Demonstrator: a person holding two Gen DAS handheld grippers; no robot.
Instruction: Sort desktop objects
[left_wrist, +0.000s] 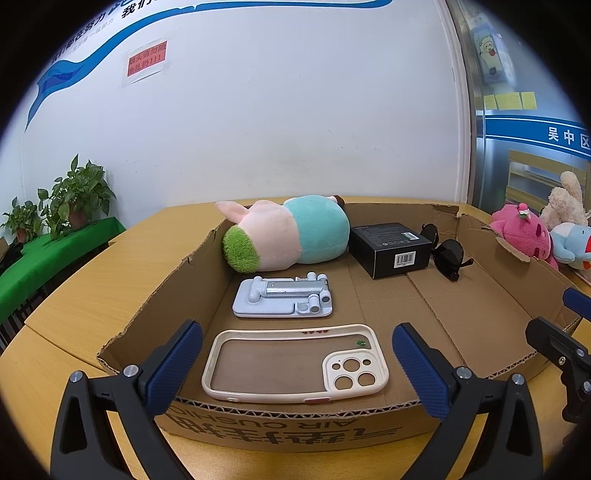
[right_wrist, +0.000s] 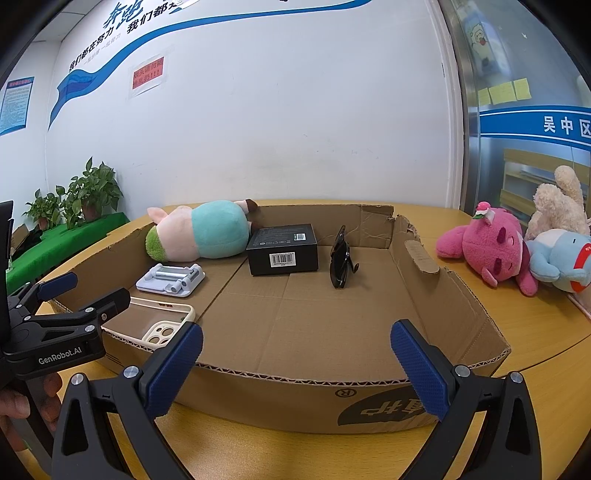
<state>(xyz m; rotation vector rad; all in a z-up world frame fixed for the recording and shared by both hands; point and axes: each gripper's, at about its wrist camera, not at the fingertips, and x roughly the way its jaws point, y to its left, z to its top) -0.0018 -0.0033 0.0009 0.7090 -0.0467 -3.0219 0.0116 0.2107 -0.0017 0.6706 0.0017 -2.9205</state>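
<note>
We hold both tools low at the near edge of the shallow brown cardboard tray (left_wrist: 155, 302), which sits on the round wooden table (left_wrist: 85, 295) as the place where the desk things are gathered. Our left gripper (left_wrist: 297, 365) is spread wide with nothing between its blue pads, framing the cream silicone phone case (left_wrist: 295, 363) that lies flat, camera cut-outs up, just inside the near wall; we judge it is either lined up for a pick or just let go, and the view cannot settle which. Our right gripper (right_wrist: 295, 365) is likewise released and empty, aimed at the bare right half of the tray floor, which looks kept free for what is still outside. Behind the case lies the folded pale-blue phone stand (left_wrist: 282, 297), and along the far wall rests the pink-and-teal plush pig with a green snout (left_wrist: 284, 234), laid on its side so it fits below the rim. Just beside it sits the black barcode-labelled box (left_wrist: 389, 249), with the dark sunglasses (left_wrist: 445, 254) touching or nearly touching its right side. Outside the tray, well to the right, the pink plush bear (right_wrist: 487, 247), the light-blue plush toy (right_wrist: 557, 258) and the cream plush rabbit (right_wrist: 557, 203) lie heaped together on the table, seemingly not yet sorted.
</note>
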